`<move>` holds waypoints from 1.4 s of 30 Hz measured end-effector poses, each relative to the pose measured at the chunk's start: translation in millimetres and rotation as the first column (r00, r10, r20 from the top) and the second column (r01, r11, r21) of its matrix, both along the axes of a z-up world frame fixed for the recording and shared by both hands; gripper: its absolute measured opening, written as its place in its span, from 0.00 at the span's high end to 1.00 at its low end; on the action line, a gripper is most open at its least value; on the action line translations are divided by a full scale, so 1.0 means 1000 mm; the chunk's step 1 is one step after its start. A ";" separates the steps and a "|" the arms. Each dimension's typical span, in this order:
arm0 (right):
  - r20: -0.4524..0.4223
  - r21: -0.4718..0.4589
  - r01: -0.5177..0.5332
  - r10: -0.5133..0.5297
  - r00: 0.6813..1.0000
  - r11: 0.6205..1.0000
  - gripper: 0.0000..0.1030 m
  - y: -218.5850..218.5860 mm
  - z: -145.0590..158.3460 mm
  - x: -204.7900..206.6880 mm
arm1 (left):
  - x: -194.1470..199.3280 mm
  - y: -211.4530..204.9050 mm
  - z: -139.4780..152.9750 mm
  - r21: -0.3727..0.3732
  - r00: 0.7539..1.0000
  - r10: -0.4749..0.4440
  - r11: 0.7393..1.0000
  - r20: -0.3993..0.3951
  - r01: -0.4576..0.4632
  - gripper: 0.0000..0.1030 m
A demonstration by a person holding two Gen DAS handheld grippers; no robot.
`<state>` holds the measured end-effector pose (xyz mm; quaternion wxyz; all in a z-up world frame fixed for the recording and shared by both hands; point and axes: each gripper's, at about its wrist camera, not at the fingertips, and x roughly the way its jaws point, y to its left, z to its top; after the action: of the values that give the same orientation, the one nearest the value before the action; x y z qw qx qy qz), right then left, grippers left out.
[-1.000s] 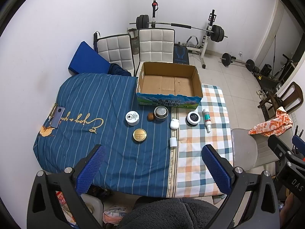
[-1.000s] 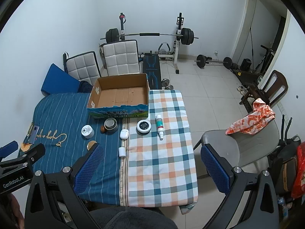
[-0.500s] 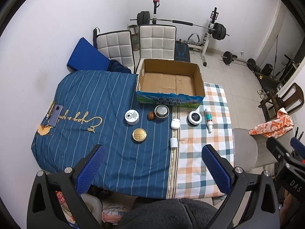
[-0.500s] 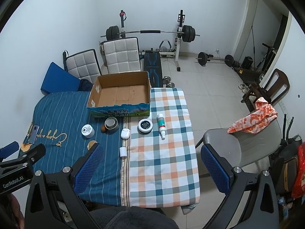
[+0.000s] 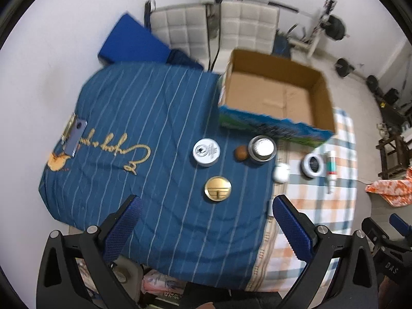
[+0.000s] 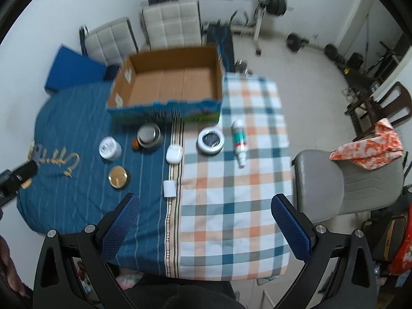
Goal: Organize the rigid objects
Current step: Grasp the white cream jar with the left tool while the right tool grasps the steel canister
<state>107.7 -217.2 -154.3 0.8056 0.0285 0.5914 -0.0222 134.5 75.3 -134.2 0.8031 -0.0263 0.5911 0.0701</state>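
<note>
An open empty cardboard box (image 5: 276, 95) (image 6: 170, 85) stands at the table's far side. In front of it lie a white round tin (image 5: 206, 152) (image 6: 110, 148), a gold disc (image 5: 218, 188) (image 6: 118, 177), a small brown ball (image 5: 241, 152), a silver jar (image 5: 262, 147) (image 6: 148, 134), a white case (image 5: 281, 172) (image 6: 173, 154), a dark-lidded round tin (image 5: 312, 165) (image 6: 210, 140), a white-green tube (image 5: 330, 170) (image 6: 239, 143) and a small white block (image 6: 169, 189). My left gripper (image 5: 206, 219) is open above the near blue cloth. My right gripper (image 6: 206, 219) is open above the checked cloth.
The table has a blue striped cloth (image 5: 144, 118) on the left and a checked cloth (image 6: 231, 193) on the right. A clipboard clip (image 5: 73, 134) lies at the left edge. Two white chairs (image 6: 170, 25) stand behind, a grey chair (image 6: 334, 180) to the right, gym weights beyond.
Both grippers have moved forward and down toward the table, so the objects look larger. The left view has shifted left. Nothing on the table has moved.
</note>
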 end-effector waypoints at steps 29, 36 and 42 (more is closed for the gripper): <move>-0.260 0.164 0.168 -0.122 0.958 0.972 0.27 0.142 -0.294 0.212 | 0.125 0.073 -0.238 -0.119 0.927 0.075 0.985 -0.368 -0.127 0.00; -0.343 0.126 0.132 -0.081 0.936 0.983 0.27 0.132 -0.295 0.189 | 0.130 0.061 -0.252 -0.193 0.921 0.010 0.977 -0.390 -0.092 0.00; -0.414 0.132 0.107 -0.044 0.909 0.985 0.27 0.129 -0.300 0.162 | 0.147 0.044 -0.276 -0.171 0.906 -0.039 0.984 -0.422 -0.037 0.01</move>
<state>269.8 -87.9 -454.1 0.6578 0.1072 0.7454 -0.0138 281.8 119.5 -410.2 0.6503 -0.0807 0.7551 0.0214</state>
